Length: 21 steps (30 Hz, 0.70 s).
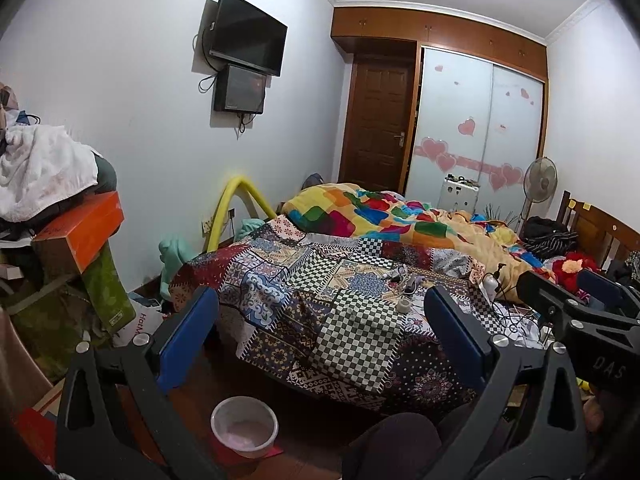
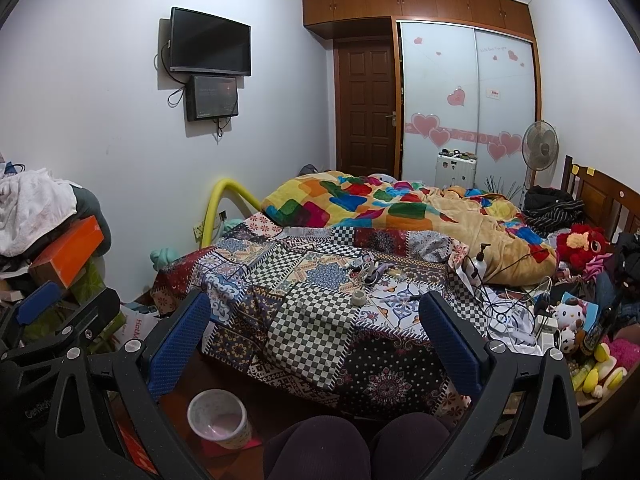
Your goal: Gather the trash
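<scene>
A small white bin (image 1: 245,425) with a pale liner stands on the dark floor at the bed's foot; it also shows in the right wrist view (image 2: 218,417). Small litter and a tape roll (image 1: 403,305) lie on the patchwork bedspread (image 1: 320,280), also seen in the right wrist view (image 2: 359,298) among cables and wrappers (image 2: 370,270). My left gripper (image 1: 322,332) is open and empty, held above the bed's foot. My right gripper (image 2: 316,332) is open and empty beside it. Each gripper shows at the edge of the other's view.
A colourful quilt (image 2: 380,204) covers the far bed. Plush toys, bottles and chargers (image 2: 568,320) crowd the right side. Stacked boxes and laundry (image 1: 60,216) pile at the left. A yellow hoop (image 1: 236,208), fan (image 2: 540,146), wardrobe and door stand behind. My knees (image 2: 352,448) are below.
</scene>
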Available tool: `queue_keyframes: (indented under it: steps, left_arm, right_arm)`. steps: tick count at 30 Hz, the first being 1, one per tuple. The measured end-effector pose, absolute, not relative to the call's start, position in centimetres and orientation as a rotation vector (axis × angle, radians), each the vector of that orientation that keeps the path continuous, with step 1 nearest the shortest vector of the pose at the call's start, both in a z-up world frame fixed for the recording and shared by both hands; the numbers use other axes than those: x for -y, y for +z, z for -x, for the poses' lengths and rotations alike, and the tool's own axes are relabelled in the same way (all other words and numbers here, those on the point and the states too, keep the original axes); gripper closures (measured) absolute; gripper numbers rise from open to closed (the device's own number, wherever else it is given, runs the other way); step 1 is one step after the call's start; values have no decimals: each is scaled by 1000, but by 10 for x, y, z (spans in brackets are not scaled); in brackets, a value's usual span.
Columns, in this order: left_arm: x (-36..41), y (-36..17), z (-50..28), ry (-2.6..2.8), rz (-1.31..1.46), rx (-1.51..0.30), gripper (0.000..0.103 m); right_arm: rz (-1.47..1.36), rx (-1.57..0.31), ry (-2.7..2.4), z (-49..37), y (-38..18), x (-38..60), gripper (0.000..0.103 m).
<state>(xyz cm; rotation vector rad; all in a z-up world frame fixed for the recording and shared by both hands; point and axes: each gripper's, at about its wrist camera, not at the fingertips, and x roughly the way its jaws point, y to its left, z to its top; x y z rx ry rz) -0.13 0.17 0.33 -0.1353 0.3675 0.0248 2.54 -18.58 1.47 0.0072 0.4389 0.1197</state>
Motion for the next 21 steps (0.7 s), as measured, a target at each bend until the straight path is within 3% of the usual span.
queue_keyframes:
  steps: [21]
  left_arm:
    - [-2,6,0,30,125,-365,0]
  right_arm:
    - [-9,-444,121,-27,11,185,0]
